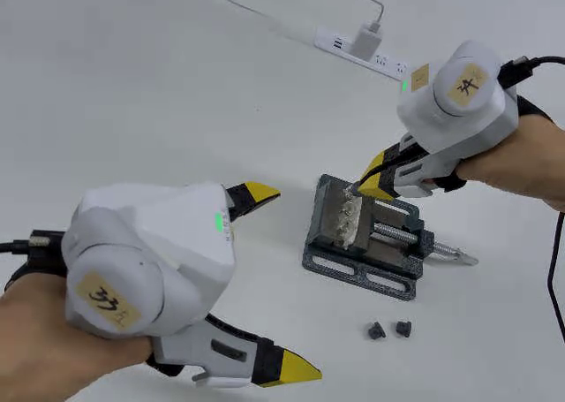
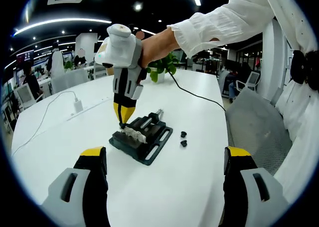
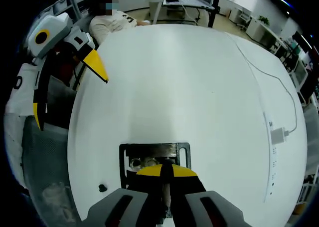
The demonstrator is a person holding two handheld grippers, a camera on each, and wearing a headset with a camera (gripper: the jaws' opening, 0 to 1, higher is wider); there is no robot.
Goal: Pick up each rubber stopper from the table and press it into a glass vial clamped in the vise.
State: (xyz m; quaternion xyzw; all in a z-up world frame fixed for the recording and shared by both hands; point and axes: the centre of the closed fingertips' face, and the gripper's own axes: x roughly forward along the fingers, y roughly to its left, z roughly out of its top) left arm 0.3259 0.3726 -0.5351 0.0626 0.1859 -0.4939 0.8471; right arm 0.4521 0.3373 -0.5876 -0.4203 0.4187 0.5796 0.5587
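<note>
A dark metal vise (image 1: pixel 366 262) stands on the white table with several glass vials (image 1: pixel 349 221) clamped in its jaws. My right gripper (image 1: pixel 356 188) points down at the far end of the vial row, shut on a small dark rubber stopper at its tips. In the right gripper view its yellow tips (image 3: pixel 167 171) meet over the vise (image 3: pixel 129 157). Two more stoppers (image 1: pixel 376 331) (image 1: pixel 403 329) lie on the table just in front of the vise. My left gripper (image 1: pixel 284 278) stands wide open and empty to the left of the vise, well apart from it.
A white power strip (image 1: pixel 362 53) with a plugged charger and cable lies at the back of the table. The vise's screw handle (image 1: pixel 450 254) sticks out to the right. A black cable trails from the right gripper. Office desks and chairs stand beyond the table.
</note>
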